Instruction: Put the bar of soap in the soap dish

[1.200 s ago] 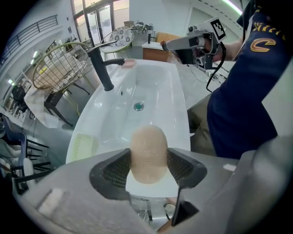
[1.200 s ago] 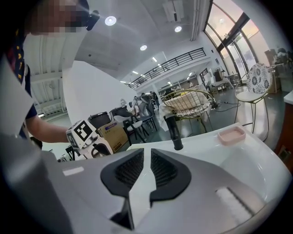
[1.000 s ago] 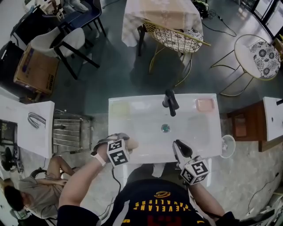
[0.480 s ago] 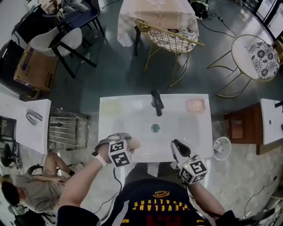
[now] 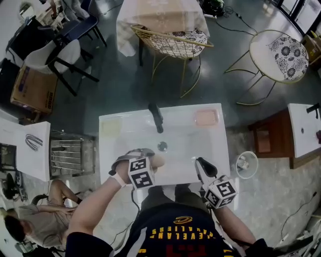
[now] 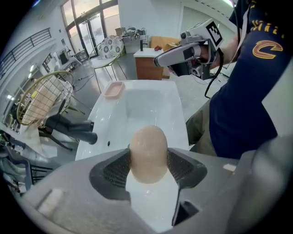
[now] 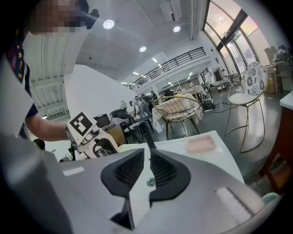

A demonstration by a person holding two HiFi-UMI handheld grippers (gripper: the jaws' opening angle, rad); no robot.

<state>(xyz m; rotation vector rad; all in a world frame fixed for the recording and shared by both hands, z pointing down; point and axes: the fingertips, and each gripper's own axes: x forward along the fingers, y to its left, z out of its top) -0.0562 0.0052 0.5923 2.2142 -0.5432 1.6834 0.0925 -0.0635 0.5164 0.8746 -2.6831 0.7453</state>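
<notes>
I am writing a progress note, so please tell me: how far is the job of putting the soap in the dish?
Done: the soap is picked up, gripped in the left tool. In hand: it is held above the sink. Left: the pink soap dish at the far right corner is empty; the soap must go there and be released. The right tool holds nothing.

- On my feed, a dark glossy floor (image 5: 125,80) fills the upper half and gives way to pale stone (image 5: 281,196) at 4 o'clock.
- At 12 o'clock stands a cloth-covered table (image 5: 160,15), with a gold wire chair (image 5: 173,42) just beside it.
- At 2 o'clock I see a round chair (image 5: 281,52) with a floral seat.
- A brown wooden cabinet (image 5: 266,140) sits at 3 o'clock.
- A cardboard box (image 5: 34,90) lies at 10 o'clock.
- Tall windows (image 7: 233,32) and round ceiling lights (image 7: 108,23) brighten the hall.
</notes>
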